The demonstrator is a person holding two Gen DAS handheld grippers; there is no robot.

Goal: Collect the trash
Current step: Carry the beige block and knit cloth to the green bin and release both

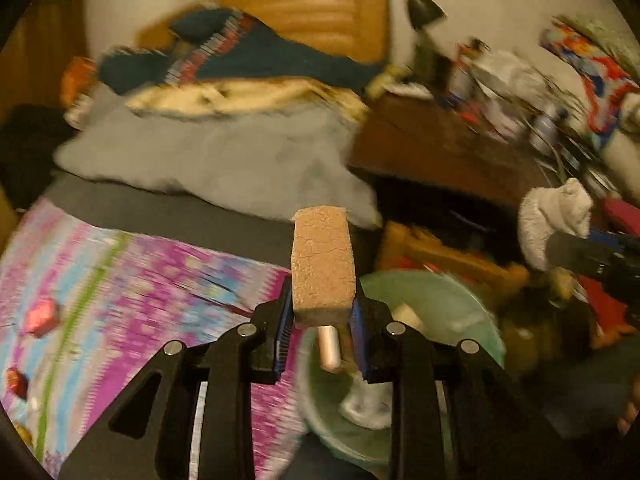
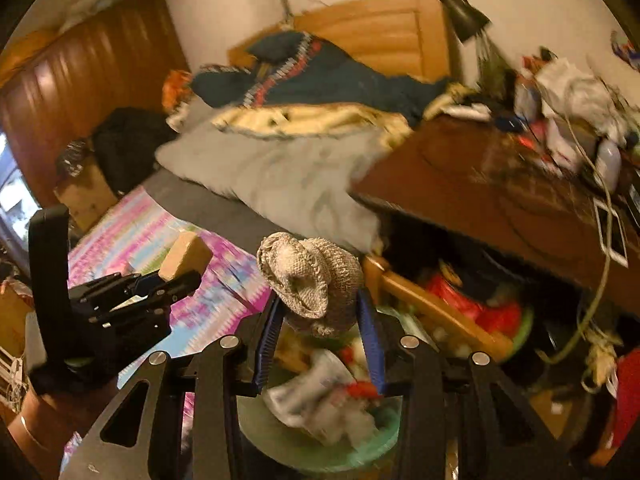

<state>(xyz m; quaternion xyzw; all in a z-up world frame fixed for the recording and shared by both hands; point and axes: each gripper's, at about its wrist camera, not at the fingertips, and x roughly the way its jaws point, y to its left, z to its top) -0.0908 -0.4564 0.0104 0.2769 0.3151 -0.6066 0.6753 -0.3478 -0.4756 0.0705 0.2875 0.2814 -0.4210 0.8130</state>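
Drop step judged in hand: a cork block (image 1: 323, 264) is clamped in the left tongs (image 1: 323, 320) and a grey knit rag (image 2: 310, 280) in the right tongs (image 2: 320, 320), both over the green bin (image 1: 472, 304) btwn bed (image 1: 168, 216) & cluttered bench (image 2: 460, 184); next, release w/ aim needed.

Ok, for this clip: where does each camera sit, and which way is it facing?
Left wrist: on the left gripper, looking along its fingers over the bed at the green bin; its jaws clamp a tan block.
Right wrist: on the right gripper, facing bed and desk above the bin; it grips a grey knit wad, and the left gripper shows.
Shared: block, bin, grey pillow, each other's load.
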